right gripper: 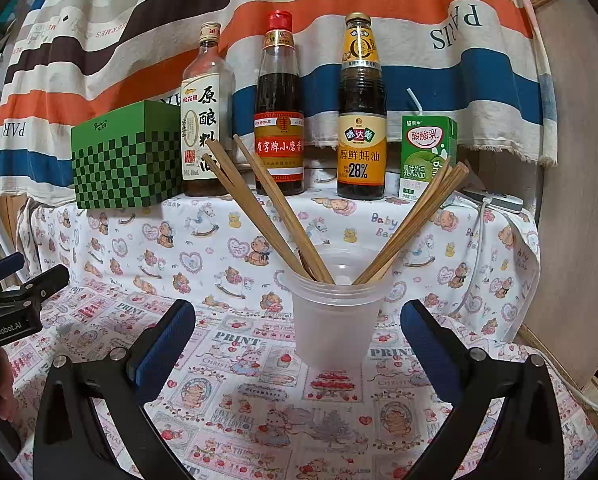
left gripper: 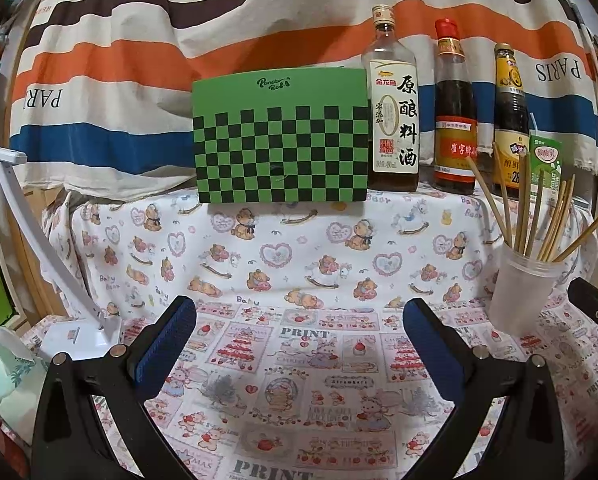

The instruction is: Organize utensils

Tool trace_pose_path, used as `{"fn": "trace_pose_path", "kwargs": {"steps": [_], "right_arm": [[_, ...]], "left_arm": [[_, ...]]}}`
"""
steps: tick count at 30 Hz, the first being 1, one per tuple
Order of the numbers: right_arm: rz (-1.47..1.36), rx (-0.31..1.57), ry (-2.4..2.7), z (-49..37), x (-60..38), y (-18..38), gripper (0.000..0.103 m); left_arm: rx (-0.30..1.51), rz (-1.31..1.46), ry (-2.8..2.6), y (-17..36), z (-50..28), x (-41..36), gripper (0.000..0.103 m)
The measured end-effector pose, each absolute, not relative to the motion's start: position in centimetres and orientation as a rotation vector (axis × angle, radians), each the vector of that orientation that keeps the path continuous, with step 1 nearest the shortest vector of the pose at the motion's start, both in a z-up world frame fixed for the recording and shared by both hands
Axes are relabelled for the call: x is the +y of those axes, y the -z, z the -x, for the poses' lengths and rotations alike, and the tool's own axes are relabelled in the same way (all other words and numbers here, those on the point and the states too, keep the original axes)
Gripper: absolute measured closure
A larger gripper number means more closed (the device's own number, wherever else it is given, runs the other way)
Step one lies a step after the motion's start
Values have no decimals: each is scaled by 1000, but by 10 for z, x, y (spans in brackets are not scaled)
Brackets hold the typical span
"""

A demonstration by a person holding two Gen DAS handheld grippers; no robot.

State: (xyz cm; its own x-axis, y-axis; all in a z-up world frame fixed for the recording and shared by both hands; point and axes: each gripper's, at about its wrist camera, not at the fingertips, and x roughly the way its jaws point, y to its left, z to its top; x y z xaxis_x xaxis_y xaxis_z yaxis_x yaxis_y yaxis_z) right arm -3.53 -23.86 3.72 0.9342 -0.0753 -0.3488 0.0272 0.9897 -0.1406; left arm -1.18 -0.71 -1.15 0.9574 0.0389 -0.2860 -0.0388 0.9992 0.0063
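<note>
A translucent plastic cup [right gripper: 333, 320] stands upright on the printed tablecloth and holds several wooden chopsticks [right gripper: 275, 220] fanned out left and right. My right gripper [right gripper: 299, 340] is open and empty, its jaws wide apart on either side of the cup and a little nearer than it. In the left wrist view the cup [left gripper: 521, 292] with the chopsticks [left gripper: 539, 216] is at the right. My left gripper [left gripper: 299, 340] is open and empty over bare cloth, left of the cup. The right gripper's edge [left gripper: 595, 312] shows at the far right.
On a raised cloth-covered shelf behind stand a green checkered box [left gripper: 281, 140], three sauce bottles [right gripper: 279, 120] and a green drink carton [right gripper: 427, 156]. A white lamp base [left gripper: 83, 336] and a tissue pack [left gripper: 3, 368] are at the left. A striped cloth hangs behind.
</note>
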Motion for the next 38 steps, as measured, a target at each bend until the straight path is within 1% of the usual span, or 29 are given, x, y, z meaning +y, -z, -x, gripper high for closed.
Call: {"fn": "trace_pose_path", "kwargs": {"steps": [38], "right_arm": [[135, 363, 53, 35, -238, -38, 0]], "left_arm": [[308, -9, -54, 13, 9, -9, 0]]}}
